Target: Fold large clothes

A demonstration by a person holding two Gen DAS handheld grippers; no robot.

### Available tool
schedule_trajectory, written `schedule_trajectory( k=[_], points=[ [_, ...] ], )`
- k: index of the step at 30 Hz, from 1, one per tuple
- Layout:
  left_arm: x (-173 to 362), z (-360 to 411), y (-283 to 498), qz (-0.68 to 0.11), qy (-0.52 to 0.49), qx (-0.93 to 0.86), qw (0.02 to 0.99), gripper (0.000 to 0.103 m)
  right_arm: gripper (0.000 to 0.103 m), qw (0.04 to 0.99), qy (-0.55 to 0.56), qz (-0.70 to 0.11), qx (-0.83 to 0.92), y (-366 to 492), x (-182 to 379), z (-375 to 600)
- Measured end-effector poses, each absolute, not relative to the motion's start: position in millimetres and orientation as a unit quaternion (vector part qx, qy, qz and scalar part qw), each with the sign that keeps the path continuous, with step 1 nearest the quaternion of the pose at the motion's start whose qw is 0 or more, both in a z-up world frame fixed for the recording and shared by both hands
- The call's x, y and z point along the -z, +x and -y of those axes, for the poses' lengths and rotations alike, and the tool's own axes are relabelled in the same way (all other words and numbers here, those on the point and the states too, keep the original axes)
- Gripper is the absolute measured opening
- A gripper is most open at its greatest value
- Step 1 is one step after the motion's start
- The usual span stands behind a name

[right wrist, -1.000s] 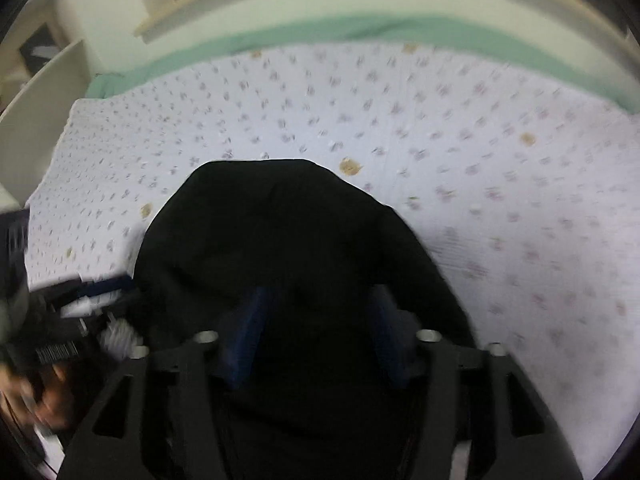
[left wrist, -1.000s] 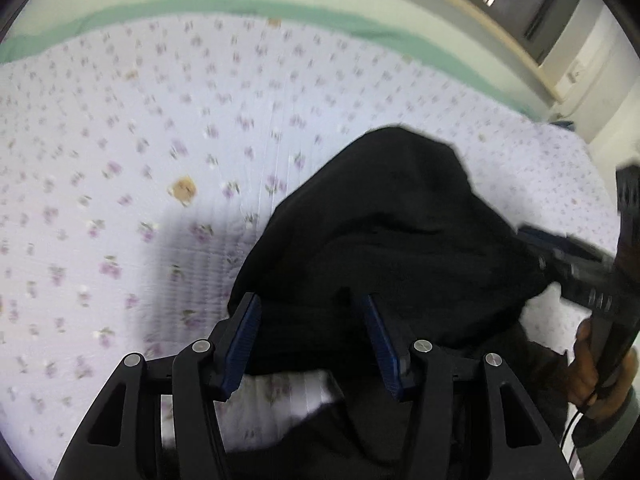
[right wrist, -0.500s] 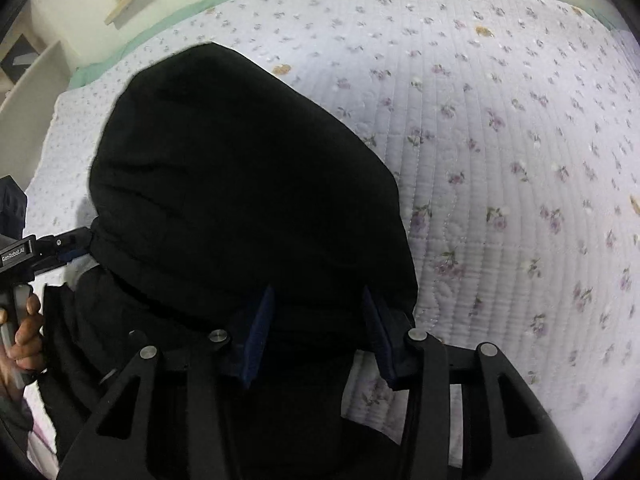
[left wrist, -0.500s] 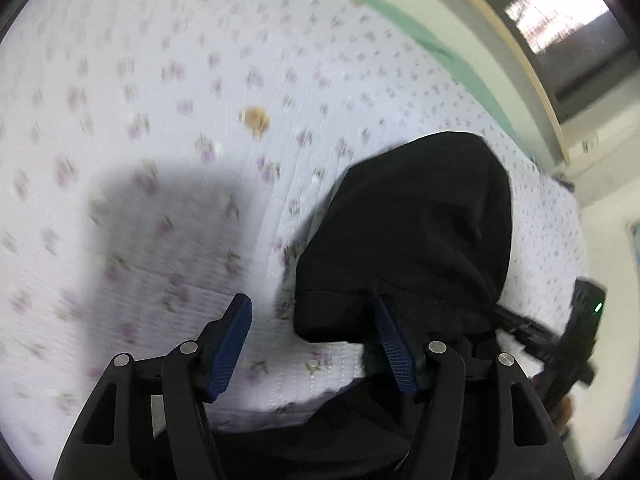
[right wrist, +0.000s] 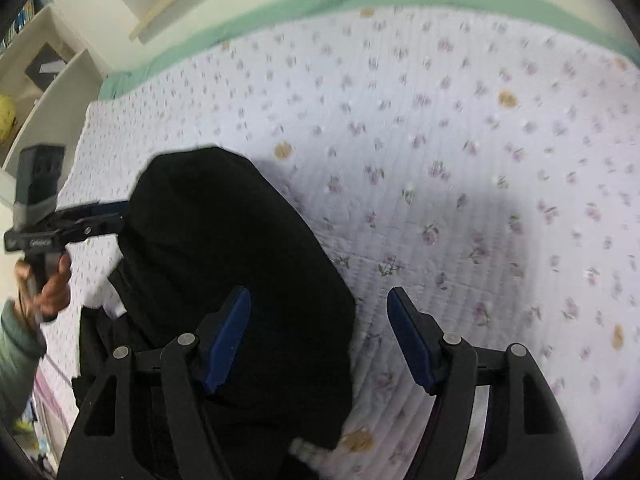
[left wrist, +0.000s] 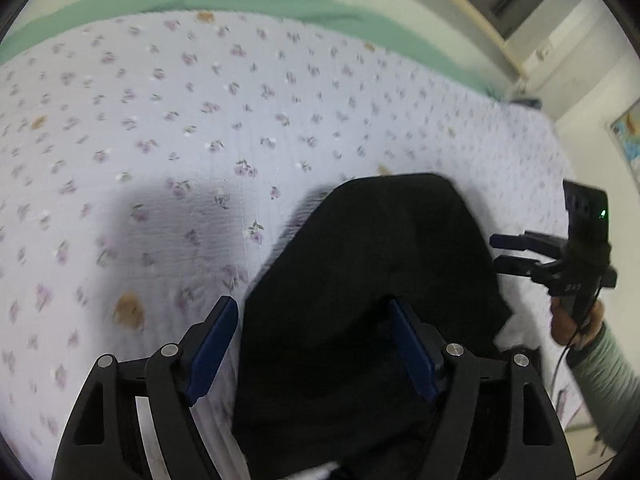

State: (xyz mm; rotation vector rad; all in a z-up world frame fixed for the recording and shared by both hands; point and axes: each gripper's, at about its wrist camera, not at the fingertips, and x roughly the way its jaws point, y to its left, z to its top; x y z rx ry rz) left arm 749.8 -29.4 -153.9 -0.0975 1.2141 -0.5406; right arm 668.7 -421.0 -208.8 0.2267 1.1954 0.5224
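A large black garment (left wrist: 372, 280) lies folded over on the floral bed quilt (left wrist: 200, 120); it also shows in the right wrist view (right wrist: 224, 256). My left gripper (left wrist: 312, 344) is open, its jaws wide apart above the garment's near left edge, holding nothing. My right gripper (right wrist: 320, 336) is open above the garment's near right edge, empty. The right gripper also shows at the right of the left wrist view (left wrist: 500, 252), beside the garment. The left gripper shows at the left of the right wrist view (right wrist: 116, 216).
The quilt (right wrist: 460, 160) spreads wide beyond the garment. A green sheet edge (left wrist: 240, 0) and wall run along the far side. White shelves (right wrist: 44, 92) stand at the bed's left end. A white cloth bit (left wrist: 516, 324) peeks from under the garment.
Both grippers let go of the black garment and opened wide. They pulled back and rose, so the garment now lies flat on the quilt.
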Motion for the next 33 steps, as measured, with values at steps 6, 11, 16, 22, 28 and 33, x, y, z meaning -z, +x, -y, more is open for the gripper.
schedule_trajectory(
  k=[6,11,16,22,28,33],
  points=[
    [186.8,30.8,758.7,-0.591,-0.089,0.278,0.752,0.069,0.071,0.747,0.126,-0.581,-0.297,682.9,254.4,392.3],
    [149.7,34.5,725.3,-0.549,-0.065,0.308,0.775,0.025,0.023,0.768,0.099,-0.548,-0.316,659.5,222.6,381.3],
    [72.2,32.1,645.6,-0.496,-0.017,0.325,0.805,0.023,0.021,0.815,0.044,-0.485,-0.313,582.9,142.0,377.0],
    [11.4,31.7,536.4,-0.451,0.012,0.321,0.832,0.023,0.020,0.853,-0.005,-0.441,-0.278,463.9,77.2,367.2],
    [4.1,29.7,426.1,-0.455,0.045,0.311,0.833,0.023,0.020,0.865,-0.037,-0.441,-0.236,341.5,69.1,351.1],
    [71.1,24.3,348.2,-0.515,0.053,0.274,0.810,0.023,0.020,0.840,-0.025,-0.498,-0.212,268.6,117.9,342.7]
  ],
)
